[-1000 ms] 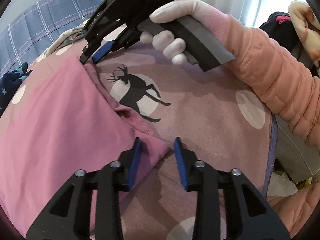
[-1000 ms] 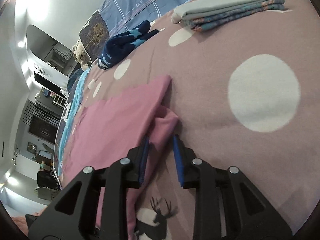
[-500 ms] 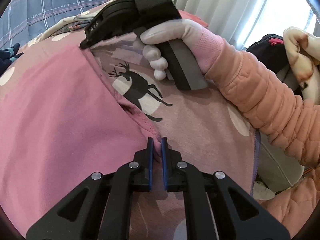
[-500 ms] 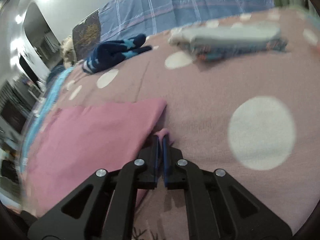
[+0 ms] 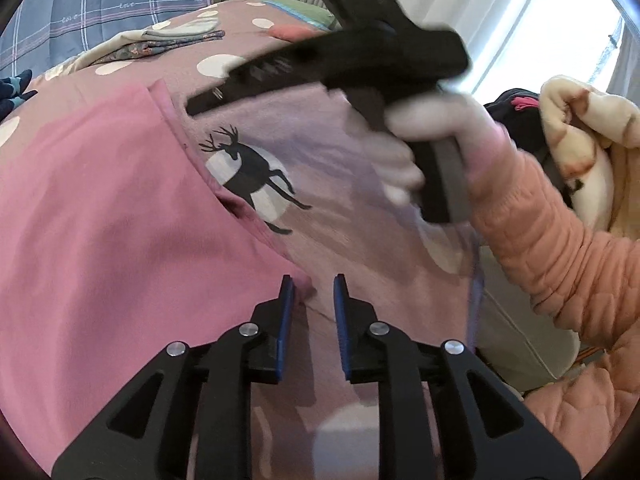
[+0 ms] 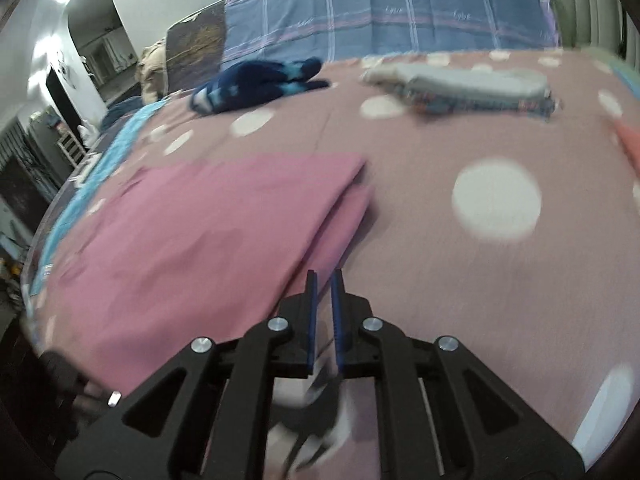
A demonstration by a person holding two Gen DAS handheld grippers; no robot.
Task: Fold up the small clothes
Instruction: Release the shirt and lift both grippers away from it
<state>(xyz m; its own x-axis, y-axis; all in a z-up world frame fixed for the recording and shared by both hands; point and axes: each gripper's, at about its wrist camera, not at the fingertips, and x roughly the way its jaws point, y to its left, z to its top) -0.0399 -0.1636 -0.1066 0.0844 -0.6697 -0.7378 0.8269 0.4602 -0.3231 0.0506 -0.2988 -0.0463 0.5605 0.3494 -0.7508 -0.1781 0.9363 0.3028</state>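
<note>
Moved: right tongs (image 6: 323, 276) have let go of the pink garment's corner and lifted off it; left tongs (image 5: 313, 282) have just been opening, releasing the hem they pinched half a second ago.
Left tongs: blue pads apart, low over the bed; the pink hem tip sits by the left pad, not pressed.
Right tongs: pads nearly together with a thin gap, nothing between them; above the garment's near corner, blurred in the left wrist view.
Pink garment (image 5: 100, 208): lies flat on the bedspread, folded over itself, two layers showing at its right edge (image 6: 340, 200).
Bedspread (image 6: 460, 280): mauve with pale dots and a black deer print (image 5: 250, 166) just beside the garment's edge.
Hand (image 5: 424, 140): pale glove, peach quilted sleeve (image 5: 560, 248), gripping the right tool's handle.
Far side of the bed: folded clothes stack (image 6: 460, 84) and a navy star-patterned item (image 6: 256, 84), well apart from the pink garment.
Beyond: blue plaid bedding (image 6: 380, 16).
</note>
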